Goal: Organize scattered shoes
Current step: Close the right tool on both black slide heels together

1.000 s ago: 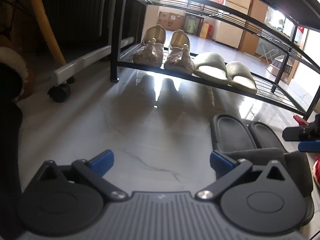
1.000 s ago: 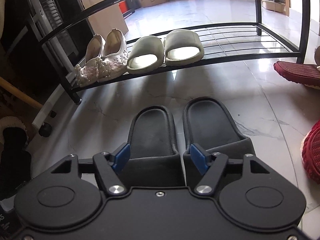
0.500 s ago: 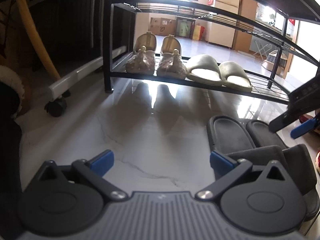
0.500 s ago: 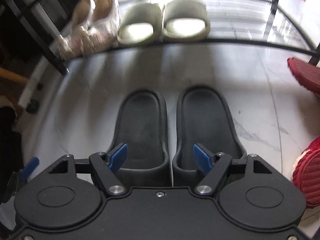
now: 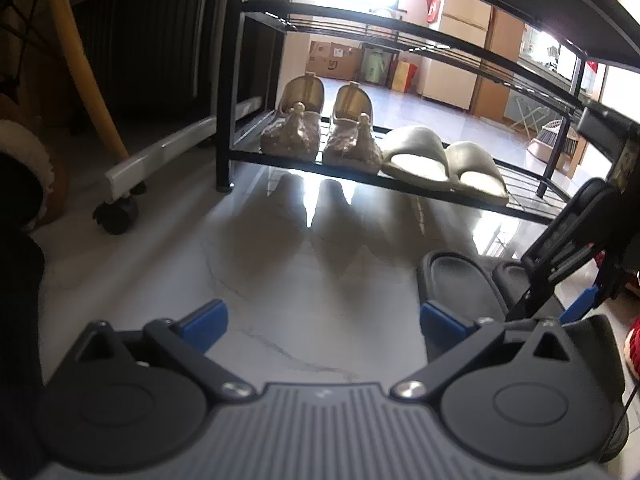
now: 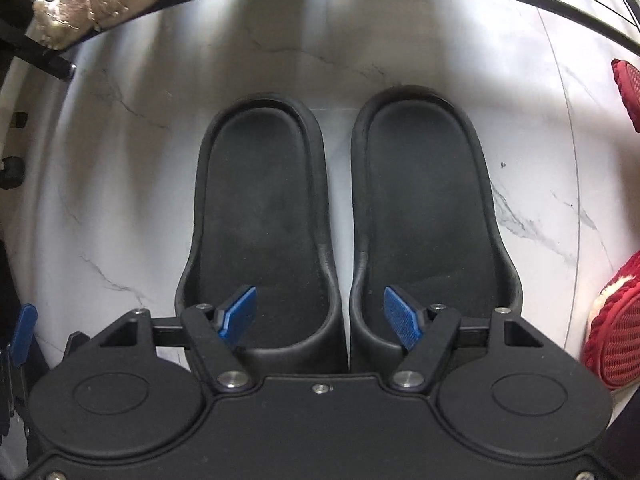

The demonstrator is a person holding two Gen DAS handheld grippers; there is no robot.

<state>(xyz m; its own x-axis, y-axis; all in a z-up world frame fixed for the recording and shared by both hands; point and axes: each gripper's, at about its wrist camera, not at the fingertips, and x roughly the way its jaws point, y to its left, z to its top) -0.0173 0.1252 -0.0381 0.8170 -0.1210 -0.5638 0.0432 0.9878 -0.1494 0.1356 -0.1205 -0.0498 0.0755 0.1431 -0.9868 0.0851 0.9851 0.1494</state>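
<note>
Two black slide slippers lie side by side on the marble floor, the left one (image 6: 260, 216) and the right one (image 6: 428, 208), toes towards me. My right gripper (image 6: 322, 314) is open and points down over their toe straps, one blue finger above each slipper. My left gripper (image 5: 320, 320) is open and empty, low over bare floor, left of the black slippers (image 5: 460, 284). The right gripper (image 5: 576, 276) shows in the left wrist view above them.
A black metal shoe rack (image 5: 224, 120) stands ahead; its bottom shelf holds beige beaded flats (image 5: 320, 136) and grey-green slides (image 5: 440, 160). Red knit shoes (image 6: 612, 328) lie on the floor at right. A castor (image 5: 118, 212) and furniture stand at left.
My right gripper has tilted downward and moved in over the black slippers, its fingers now above the toe straps. My left gripper has shifted slightly; both stay open.
</note>
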